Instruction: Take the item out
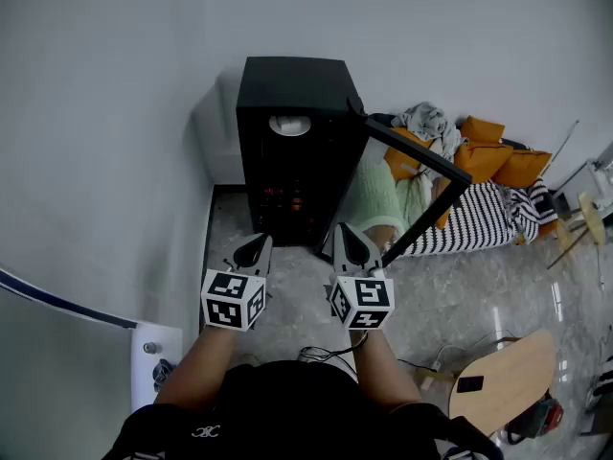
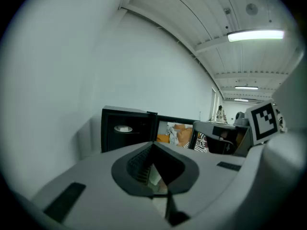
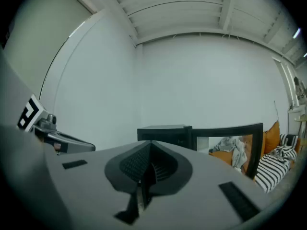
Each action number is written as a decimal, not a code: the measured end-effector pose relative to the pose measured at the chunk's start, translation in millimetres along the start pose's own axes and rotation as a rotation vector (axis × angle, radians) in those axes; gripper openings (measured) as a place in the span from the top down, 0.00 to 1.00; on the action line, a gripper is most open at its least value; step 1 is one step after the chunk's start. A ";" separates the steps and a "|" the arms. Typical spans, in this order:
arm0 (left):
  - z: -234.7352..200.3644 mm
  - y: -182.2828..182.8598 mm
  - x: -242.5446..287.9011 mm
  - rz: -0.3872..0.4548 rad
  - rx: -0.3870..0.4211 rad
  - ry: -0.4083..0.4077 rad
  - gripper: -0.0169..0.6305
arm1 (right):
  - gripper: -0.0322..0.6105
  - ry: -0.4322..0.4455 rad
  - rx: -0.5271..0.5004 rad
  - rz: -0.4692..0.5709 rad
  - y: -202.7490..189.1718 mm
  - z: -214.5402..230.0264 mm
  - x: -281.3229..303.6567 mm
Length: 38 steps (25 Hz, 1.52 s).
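A black cabinet (image 1: 316,84) stands on the floor against the white wall, its glass door (image 1: 426,166) swung open to the right. On its upper shelf lies a white round item (image 1: 288,125), which the left gripper view shows as a pale disc (image 2: 123,128). Something red glows lower inside (image 1: 283,199). My left gripper (image 1: 255,247) and right gripper (image 1: 350,238) hover side by side just short of the cabinet's front, both shut with nothing between their jaws. In the right gripper view the right gripper (image 3: 149,146) points at the cabinet (image 3: 165,133); the left gripper (image 2: 154,147) faces the open front.
Right of the cabinet lie orange cushions (image 1: 488,151), crumpled clothes (image 1: 426,121) and a black-and-white striped mattress (image 1: 484,218). A round wooden table (image 1: 503,381) stands at lower right, with cables (image 1: 436,362) on the marble floor. A white wall closes the left side.
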<state>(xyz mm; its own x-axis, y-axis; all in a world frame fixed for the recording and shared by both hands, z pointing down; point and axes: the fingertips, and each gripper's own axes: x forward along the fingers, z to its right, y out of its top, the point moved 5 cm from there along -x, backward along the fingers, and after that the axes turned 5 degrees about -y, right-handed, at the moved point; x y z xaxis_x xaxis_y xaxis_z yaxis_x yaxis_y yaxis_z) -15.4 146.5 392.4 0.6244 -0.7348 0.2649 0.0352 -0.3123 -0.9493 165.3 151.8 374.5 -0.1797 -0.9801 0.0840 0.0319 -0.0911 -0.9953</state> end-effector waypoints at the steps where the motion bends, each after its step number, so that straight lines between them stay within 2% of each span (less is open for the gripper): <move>1: 1.3 -0.5 0.6 0.000 -0.003 0.000 0.97 | 0.94 -0.003 0.001 -0.002 -0.8 1.8 -1.0; 13: 25.3 -11.1 16.9 -0.025 -0.002 -0.003 0.97 | 0.94 0.010 0.017 -0.025 -13.7 25.4 -13.2; 19: 37.9 -12.6 25.1 -0.026 0.000 0.021 0.97 | 0.94 0.023 0.012 -0.016 -14.0 40.5 -16.8; 28: 56.7 -12.3 36.0 -0.006 -0.007 0.081 0.97 | 0.94 0.089 0.007 -0.031 -24.2 64.6 -19.2; 38: 62.2 -16.9 41.1 -0.016 -0.011 0.124 0.97 | 0.94 0.136 -0.011 -0.052 -30.9 72.7 -18.0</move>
<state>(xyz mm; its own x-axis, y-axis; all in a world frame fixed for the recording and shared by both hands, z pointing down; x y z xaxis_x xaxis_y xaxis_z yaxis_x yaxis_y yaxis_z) 58.2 159.0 408.8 0.5223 -0.7985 0.2994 0.0353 -0.3306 -0.9431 239.0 159.4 407.2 -0.3124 -0.9412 0.1291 0.0086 -0.1387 -0.9903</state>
